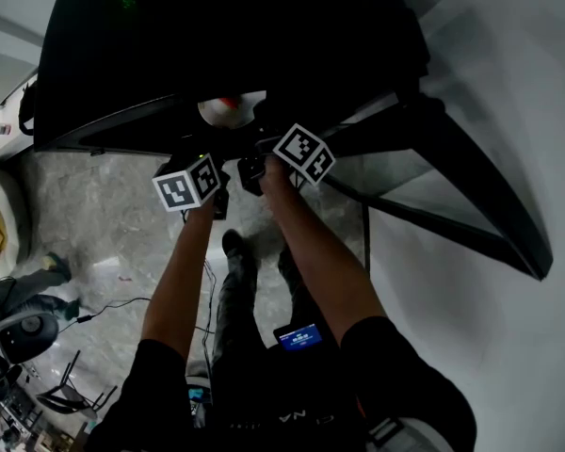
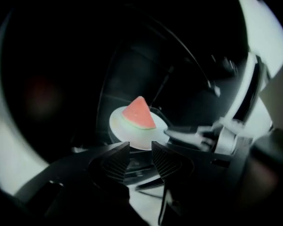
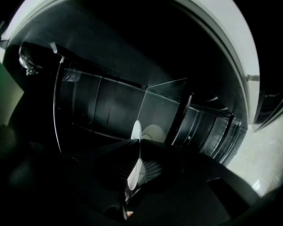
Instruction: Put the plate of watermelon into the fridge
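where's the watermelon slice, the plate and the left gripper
watermelon slice [image 2: 139,112]: left gripper view, on its red flesh
plate [image 2: 132,138]: left gripper view, on the bare white surface below the slice
left gripper [image 2: 140,147]: left gripper view, midway between its open jaw tips

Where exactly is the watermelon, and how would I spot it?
Look into the dark open fridge. There the right gripper holds a white plate by its rim. The watermelon lies on it: a red wedge with a pale green rind, the only colourful thing there.
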Demonstrator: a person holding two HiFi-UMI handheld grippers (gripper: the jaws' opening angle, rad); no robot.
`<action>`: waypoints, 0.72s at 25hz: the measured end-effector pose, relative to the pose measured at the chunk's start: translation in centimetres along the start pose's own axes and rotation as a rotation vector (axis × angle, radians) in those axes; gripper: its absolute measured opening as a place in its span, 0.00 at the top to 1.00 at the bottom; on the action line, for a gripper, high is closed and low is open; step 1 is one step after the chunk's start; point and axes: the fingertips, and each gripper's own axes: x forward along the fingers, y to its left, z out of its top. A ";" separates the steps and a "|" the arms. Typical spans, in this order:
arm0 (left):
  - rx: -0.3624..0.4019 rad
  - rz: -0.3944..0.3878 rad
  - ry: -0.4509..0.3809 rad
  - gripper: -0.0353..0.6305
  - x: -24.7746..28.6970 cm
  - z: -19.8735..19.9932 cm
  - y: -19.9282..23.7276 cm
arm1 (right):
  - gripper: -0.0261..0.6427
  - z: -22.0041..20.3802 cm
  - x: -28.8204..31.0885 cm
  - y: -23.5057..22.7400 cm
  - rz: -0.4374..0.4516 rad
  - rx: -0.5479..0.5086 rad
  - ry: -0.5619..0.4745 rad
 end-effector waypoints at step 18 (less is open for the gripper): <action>0.269 0.142 0.033 0.73 2.1 1.4 1.4 | 0.81 -1.0 -0.4 -0.2 -0.154 -0.767 0.230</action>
